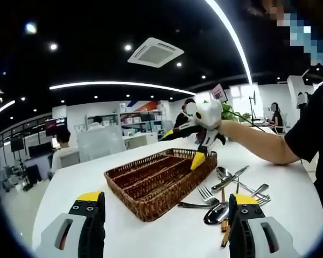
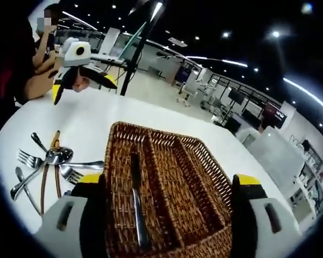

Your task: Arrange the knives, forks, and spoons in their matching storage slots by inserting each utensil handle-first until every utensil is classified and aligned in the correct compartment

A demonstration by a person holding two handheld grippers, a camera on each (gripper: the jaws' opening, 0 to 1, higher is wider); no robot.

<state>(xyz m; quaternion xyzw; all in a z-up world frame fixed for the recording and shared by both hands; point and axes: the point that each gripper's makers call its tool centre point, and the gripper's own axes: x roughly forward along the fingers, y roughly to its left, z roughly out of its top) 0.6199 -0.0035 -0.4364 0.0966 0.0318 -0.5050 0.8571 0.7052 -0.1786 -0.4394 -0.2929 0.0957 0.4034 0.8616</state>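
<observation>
One knife [image 2: 136, 201] lies lengthwise in the basket [image 2: 204, 161]; loose utensils [image 1: 226, 196] sit nearer the left claw [image 1: 167, 226]. Both claws, including the right claw [image 2: 169, 215], gape empty.

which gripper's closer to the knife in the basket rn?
Right. The right gripper hangs directly above the wicker basket, its open jaws straddling the knife lying in the compartment nearest the loose cutlery. The left gripper hovers off the basket's corner, beside the loose utensils.

brown woven basket [image 2: 167, 183], white table [image 2: 86, 129], silver utensils [image 1: 226, 188].
</observation>
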